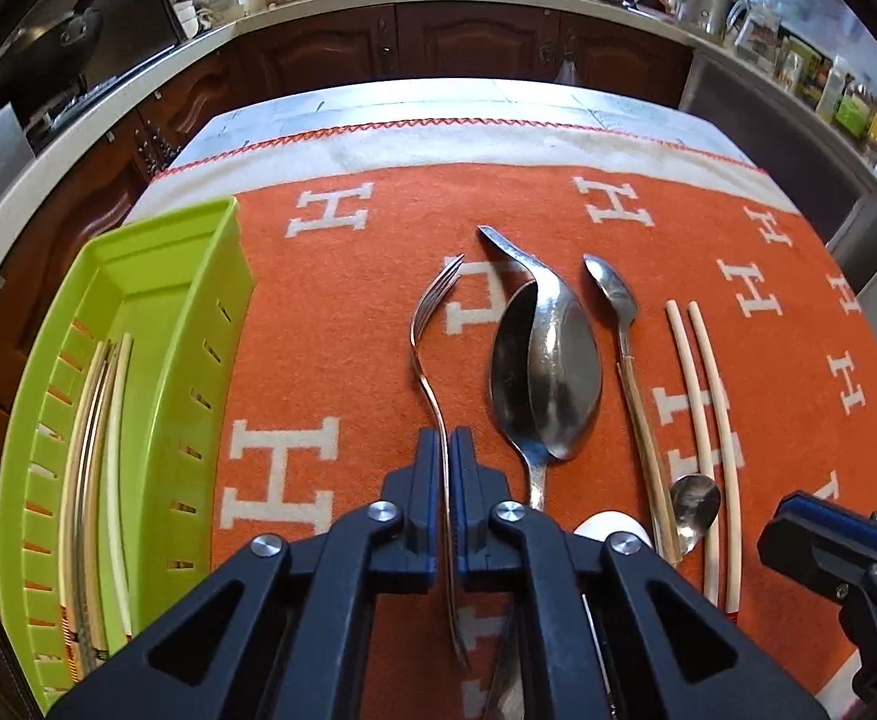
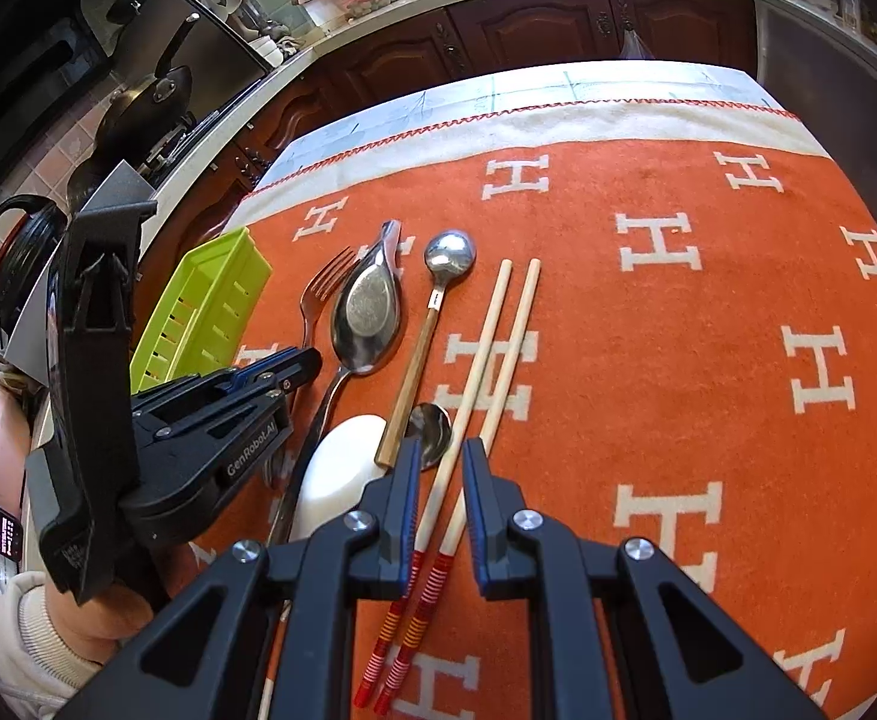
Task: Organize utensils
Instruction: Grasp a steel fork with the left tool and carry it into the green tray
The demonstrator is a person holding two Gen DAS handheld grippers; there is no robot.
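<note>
Now the left hand-held gripper (image 1: 449, 450) pinches the fork (image 1: 432, 324) handle.

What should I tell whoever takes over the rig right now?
Left gripper: shut on the fork handle, fork still on the orange cloth.
Right gripper: jaws straddle the chopstick pair, not pressing.
Done: some chopsticks already lie in the green tray.
Left: fork, two large spoons, wooden-handled spoon, small spoon, white spoon, chopstick pair.
</note>
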